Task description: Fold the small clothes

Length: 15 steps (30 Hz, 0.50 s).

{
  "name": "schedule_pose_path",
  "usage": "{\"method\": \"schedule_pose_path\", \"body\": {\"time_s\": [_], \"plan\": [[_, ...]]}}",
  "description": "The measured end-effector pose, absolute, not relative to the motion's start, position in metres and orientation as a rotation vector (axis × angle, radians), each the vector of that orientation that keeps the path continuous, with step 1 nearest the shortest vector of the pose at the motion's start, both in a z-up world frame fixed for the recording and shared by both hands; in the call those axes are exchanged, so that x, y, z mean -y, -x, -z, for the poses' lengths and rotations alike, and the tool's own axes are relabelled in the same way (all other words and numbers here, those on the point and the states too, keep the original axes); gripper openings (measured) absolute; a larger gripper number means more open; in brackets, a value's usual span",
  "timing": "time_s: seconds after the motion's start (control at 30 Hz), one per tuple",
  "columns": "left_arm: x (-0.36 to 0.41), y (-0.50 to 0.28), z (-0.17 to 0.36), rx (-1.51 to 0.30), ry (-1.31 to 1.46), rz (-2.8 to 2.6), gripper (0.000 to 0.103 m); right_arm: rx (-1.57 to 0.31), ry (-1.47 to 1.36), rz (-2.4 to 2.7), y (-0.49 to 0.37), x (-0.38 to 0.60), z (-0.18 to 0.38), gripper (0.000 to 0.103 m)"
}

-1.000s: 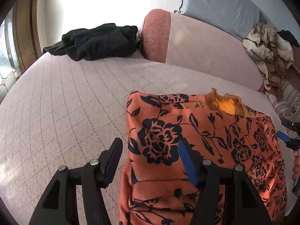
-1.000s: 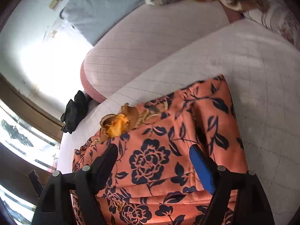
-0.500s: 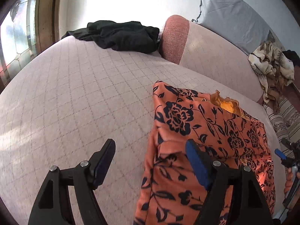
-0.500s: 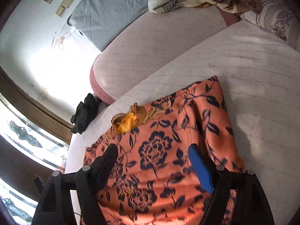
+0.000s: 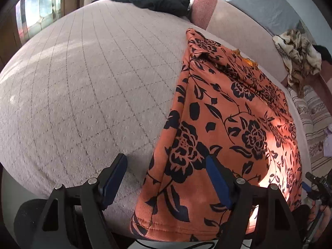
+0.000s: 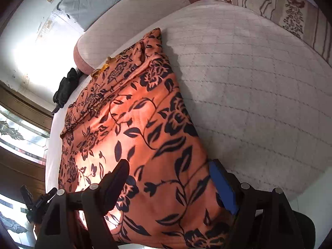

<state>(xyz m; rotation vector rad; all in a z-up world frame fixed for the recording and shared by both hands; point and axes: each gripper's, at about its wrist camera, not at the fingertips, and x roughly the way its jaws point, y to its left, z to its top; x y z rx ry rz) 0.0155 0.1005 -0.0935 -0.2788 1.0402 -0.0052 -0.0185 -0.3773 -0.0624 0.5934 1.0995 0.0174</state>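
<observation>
An orange garment with black flowers lies spread on the pale quilted bed, its near hem hanging over the front edge. It also fills the right wrist view. My left gripper is open, low at the bed's front edge, straddling the garment's left hem corner. My right gripper is open, at the front edge over the garment's right hem corner. A yellow lining shows at the far end. Each gripper shows in the other's view, the right one and the left one.
A black garment pile lies at the bed's far left. A padded headboard runs along the back, with a patterned cloth draped on it. Striped pillows lie at the right. A window is at left.
Both grippers have pulled back toward the bed's front edge and dropped lower. The garment now lies stretched out longer, its hem over the edge.
</observation>
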Motion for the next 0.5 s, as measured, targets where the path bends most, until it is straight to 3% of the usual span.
{"method": "schedule_pose_path", "body": {"time_s": [0.07, 0.23, 0.5], "plan": [[-0.089, -0.013, 0.095, -1.071, 0.179, -0.002, 0.079, -1.146, -0.597, -0.007, 0.026, 0.381, 0.073, 0.084], [-0.095, 0.006, 0.077, -1.008, 0.307, 0.051, 0.079, -1.093, -0.613, -0.018, 0.044, 0.383, 0.058, 0.084], [-0.091, 0.008, 0.096, -1.062, 0.235, 0.018, 0.079, -1.138, -0.606, 0.013, 0.049, 0.396, 0.069, 0.084]]}}
